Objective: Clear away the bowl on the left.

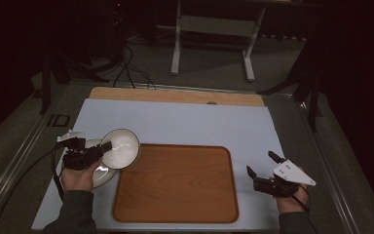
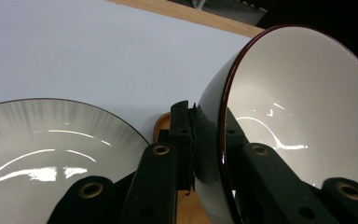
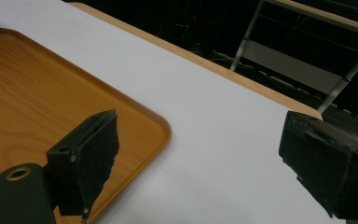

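A white bowl with a dark rim [image 1: 122,146] [image 2: 303,88] hangs tilted on its side, just above the left edge of the wooden tray [image 1: 175,185]. My left gripper [image 1: 106,147] [image 2: 206,119] is shut on the bowl's rim, one jaw inside and one outside the wall. Under it a white plate [image 1: 103,176] [image 2: 37,140] lies on the pale blue mat beside the tray. My right gripper [image 1: 259,162] [image 3: 200,130] rests to the right of the tray [image 3: 37,93], its jaws wide open over the mat with nothing between them.
The pale blue mat [image 1: 185,122] covers a wooden tabletop whose far strip [image 1: 175,95] shows. Beyond the table stand a white metal frame [image 1: 212,29] and cables [image 1: 131,73] on the floor.
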Tool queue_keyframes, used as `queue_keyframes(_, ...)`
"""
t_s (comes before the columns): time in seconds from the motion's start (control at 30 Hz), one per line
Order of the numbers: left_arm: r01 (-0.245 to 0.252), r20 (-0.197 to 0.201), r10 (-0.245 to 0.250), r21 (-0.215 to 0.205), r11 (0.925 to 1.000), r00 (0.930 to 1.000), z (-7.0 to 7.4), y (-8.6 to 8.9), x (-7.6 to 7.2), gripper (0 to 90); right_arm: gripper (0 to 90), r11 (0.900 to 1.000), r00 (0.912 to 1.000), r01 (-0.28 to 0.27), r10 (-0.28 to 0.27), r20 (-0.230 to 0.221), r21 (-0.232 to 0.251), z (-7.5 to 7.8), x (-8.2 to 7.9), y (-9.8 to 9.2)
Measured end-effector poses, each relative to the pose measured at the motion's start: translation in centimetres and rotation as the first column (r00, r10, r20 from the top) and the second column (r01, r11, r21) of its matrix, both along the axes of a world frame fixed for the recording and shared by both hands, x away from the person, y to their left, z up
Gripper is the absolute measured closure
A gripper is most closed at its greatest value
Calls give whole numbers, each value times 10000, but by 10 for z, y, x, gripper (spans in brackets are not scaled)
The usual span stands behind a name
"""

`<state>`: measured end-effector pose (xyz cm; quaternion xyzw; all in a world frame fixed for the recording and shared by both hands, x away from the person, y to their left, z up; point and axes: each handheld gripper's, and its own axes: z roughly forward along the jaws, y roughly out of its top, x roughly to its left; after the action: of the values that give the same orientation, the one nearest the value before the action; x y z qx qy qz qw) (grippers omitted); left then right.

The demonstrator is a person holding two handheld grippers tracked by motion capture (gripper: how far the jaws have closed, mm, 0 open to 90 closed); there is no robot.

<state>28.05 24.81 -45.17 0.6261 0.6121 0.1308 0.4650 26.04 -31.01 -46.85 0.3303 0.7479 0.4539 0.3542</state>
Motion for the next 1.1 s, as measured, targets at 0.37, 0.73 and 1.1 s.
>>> queue_keyframes(0.37, 262, -46, -261, 106, 9996, 9996, 0, -9, 1, 823, 116, 10000, 10000, -14, 14, -1, -5, 0, 0, 0)
queue_keyframes(0.73, 490, -55, -489, 224, 9985, 9988, 0, -19, 2, 823, 116, 10000, 10000, -11, 11, -6, 1, 0, 0, 0)
queue_keyframes(1.1, 706, -116, -702, 344, 9969, 9975, -2, -29, 3, 823, 115, 10000, 10000, -3, 3, 6, 6, 0, 0, 0)
